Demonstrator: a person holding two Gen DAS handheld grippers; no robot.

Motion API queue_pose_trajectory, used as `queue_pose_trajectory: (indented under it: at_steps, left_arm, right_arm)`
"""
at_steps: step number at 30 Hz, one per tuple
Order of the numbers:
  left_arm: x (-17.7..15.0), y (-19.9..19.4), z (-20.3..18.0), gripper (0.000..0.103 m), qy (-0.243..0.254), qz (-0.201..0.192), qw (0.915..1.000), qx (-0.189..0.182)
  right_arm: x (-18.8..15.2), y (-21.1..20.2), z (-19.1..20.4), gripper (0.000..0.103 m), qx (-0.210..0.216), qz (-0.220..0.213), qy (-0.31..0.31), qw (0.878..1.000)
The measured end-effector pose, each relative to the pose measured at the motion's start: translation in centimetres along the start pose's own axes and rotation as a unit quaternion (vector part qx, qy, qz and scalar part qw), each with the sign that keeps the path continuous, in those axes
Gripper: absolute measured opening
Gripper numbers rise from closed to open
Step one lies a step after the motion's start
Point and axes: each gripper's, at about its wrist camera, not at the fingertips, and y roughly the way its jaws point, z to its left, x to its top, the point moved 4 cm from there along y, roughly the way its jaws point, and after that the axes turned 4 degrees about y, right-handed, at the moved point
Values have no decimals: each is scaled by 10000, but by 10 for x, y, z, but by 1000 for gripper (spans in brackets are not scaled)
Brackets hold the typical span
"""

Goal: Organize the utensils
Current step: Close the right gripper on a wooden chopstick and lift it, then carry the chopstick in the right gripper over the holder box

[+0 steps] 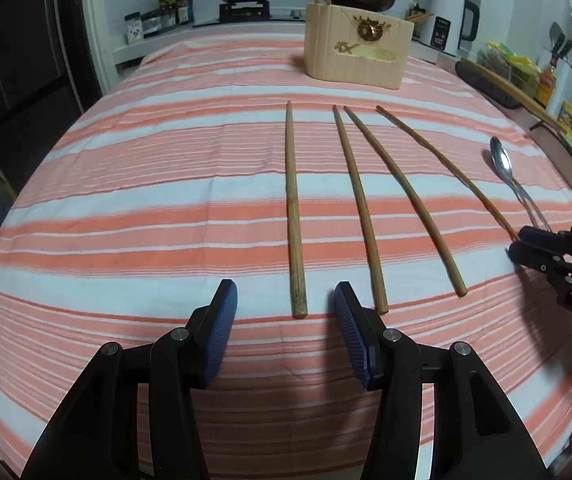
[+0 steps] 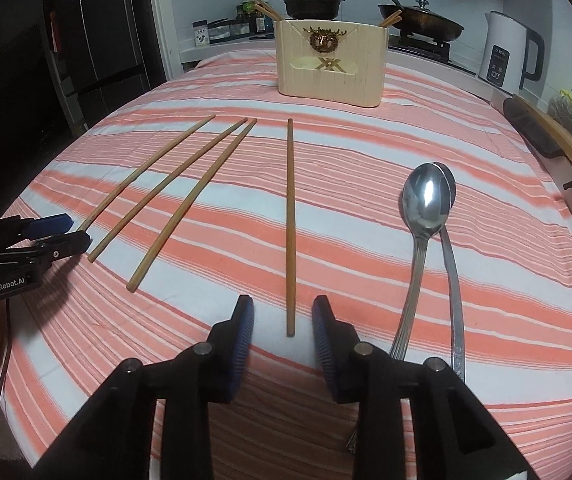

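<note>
The left tongs [image 1: 286, 300] stand apart, empty, above the striped cloth [image 1: 126, 200] that covers the desk. The near end of one chopstick [image 1: 294, 216] lies between their pads without touching either. The right tongs [image 2: 283, 316] also stand apart, at a narrower gap, with nothing clamped; the near end of another chopstick [image 2: 290, 224] lies in line with that gap, clear of both pads.

Largest to smallest, relative to the tongs:

- Utensil holder [image 2: 332, 62]: cream box, upright on the cloth, well ahead of both tongs. Chopstick ends protrude from its top.
- Chopsticks: four lie loose on the cloth and point away from the tongs toward the holder. To the right of the left tongs lie a second chopstick [image 1: 360, 208] and a third [image 1: 404, 200], with far tips close together and near ends spread. The fourth is the one at the right tongs.
- Spoons: two steel spoons [image 2: 426, 200] lie just right of the right tongs, bowls overlapping and facing away. Their handles run back beside the right finger.

Each tongs appears at the edge of the other's view.
</note>
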Motion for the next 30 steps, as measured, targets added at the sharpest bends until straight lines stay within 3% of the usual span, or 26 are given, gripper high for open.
queue_pose_trajectory:
  at_steps: [4, 6, 7, 8, 9, 13, 21, 30]
  left_arm:
    - [1, 1, -1, 45, 56, -31, 10000, 44]
    - [2, 1, -3, 7, 109, -81, 9999, 34]
    - [2, 1, -4, 5, 136, -91, 9999, 15]
    - [2, 1, -4, 4, 139, -101, 9998, 37]
    - [3, 0, -4, 4, 121, -105, 9999, 37]
    - [21, -19, 3, 4, 80, -356, 9993, 62]
    - [75, -94, 14, 4, 164, -1137, 9934, -25]
    - [104, -149, 16, 4, 227, -1696, 9851, -155]
  right_arm:
    - [0, 0, 1, 31, -53, 2, -44, 10000]
    - [-1, 0, 1, 29, -88, 0, -36, 10000]
    - [0, 0, 0, 13, -167, -5, -19, 9999]
    - [0, 1, -1, 5, -151, -1, -1, 9999]
    - [1, 1, -2, 5, -120, 1, 34, 9999]
    - [14, -15, -5, 5, -115, -249, 53, 9996]
    - [70, -98, 1, 5, -73, -1278, -87, 9917]
    - [107, -159, 10, 5, 24, -2058, -159, 9785]
